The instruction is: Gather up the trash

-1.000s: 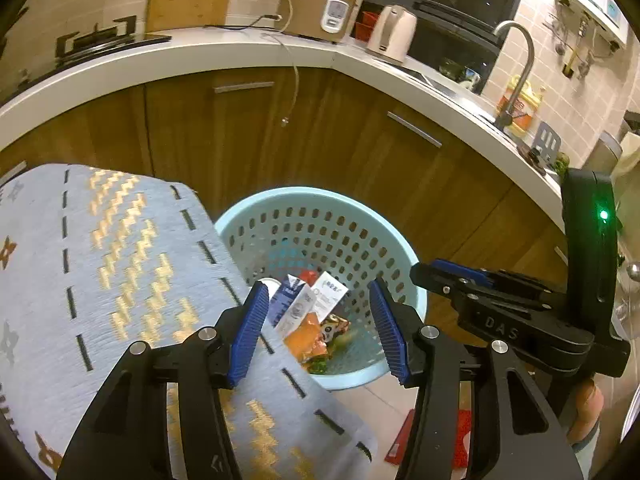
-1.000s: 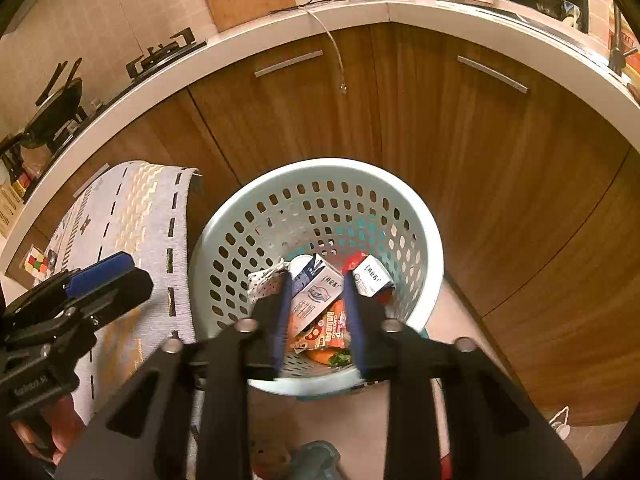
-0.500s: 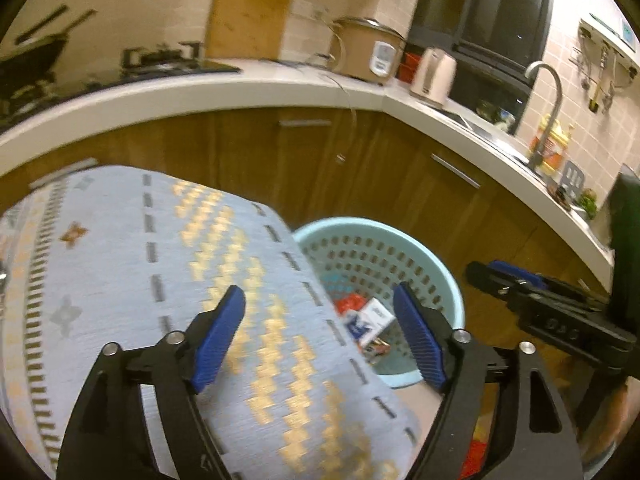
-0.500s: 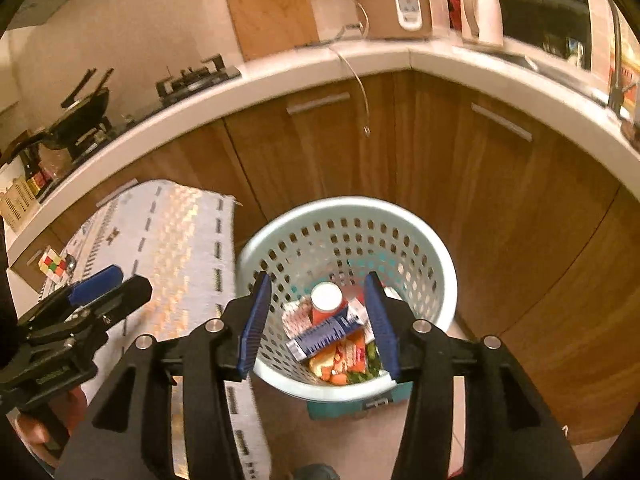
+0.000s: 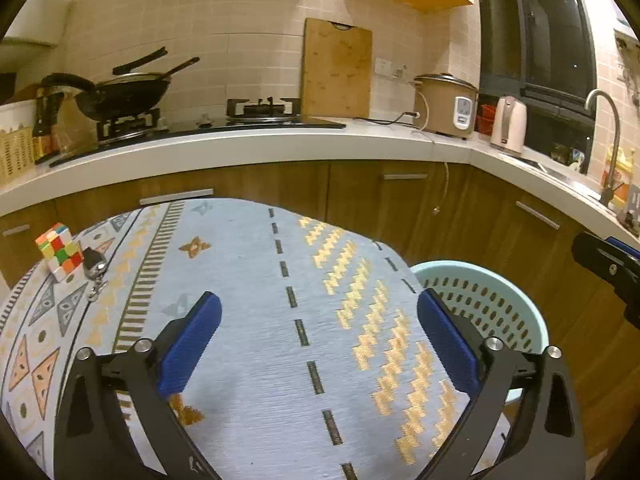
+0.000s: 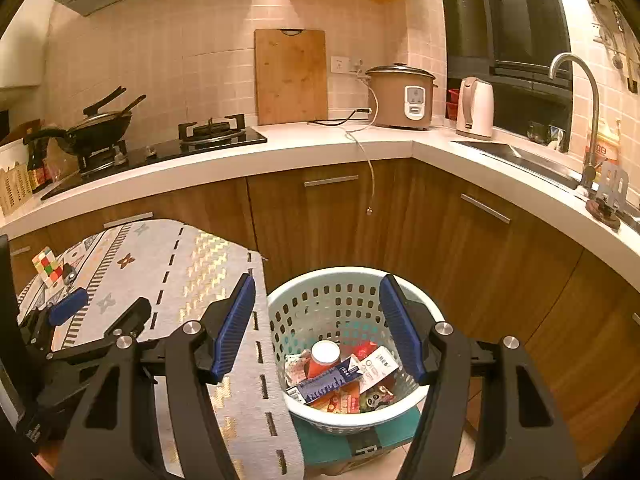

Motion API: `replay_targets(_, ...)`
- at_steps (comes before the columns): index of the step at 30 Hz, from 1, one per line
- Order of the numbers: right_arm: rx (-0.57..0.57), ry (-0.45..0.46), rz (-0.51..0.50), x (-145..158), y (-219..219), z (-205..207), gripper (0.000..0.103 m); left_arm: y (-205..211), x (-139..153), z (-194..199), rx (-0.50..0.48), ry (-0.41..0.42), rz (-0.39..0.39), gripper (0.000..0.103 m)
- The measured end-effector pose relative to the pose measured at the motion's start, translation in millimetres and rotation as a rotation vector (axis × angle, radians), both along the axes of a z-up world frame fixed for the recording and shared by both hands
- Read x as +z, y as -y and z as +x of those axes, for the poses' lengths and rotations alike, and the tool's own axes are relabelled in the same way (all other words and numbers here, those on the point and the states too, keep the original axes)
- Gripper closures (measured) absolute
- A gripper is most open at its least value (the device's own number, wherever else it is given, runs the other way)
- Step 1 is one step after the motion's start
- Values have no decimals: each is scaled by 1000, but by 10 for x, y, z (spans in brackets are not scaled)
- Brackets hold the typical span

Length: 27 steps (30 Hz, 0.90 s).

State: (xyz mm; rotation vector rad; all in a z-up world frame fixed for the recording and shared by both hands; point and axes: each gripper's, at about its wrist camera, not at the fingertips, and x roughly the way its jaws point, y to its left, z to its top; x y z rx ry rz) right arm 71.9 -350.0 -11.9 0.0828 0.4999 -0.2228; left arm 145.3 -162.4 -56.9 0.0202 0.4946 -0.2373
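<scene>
both jaws just opened, left gripper (image 5: 318,334) wide, right gripper (image 6: 316,328) half, empty; cartons (image 6: 340,380) in basket (image 6: 404,292) light, crushable: pinch edges.

Perforated plastic basket (image 6: 348,300), woven cloth tablecloth (image 5: 256,320), glossy wood cabinets (image 6: 460,248).
</scene>
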Motion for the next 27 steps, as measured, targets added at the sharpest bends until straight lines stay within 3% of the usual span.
replay_targets(8, -14, -13, -19, -41, -80, 5, 42, -28, -11, -41, 26, 7, -9, 8)
replay_targets(14, -22, -28, -12, -92, -42, 50, 42, 17, -16, -26, 61, -3, 30, 8)
replay_targets(27, -25, -40, 7, -166, 1, 98, 42, 77, -8, -66, 32, 13, 54, 8)
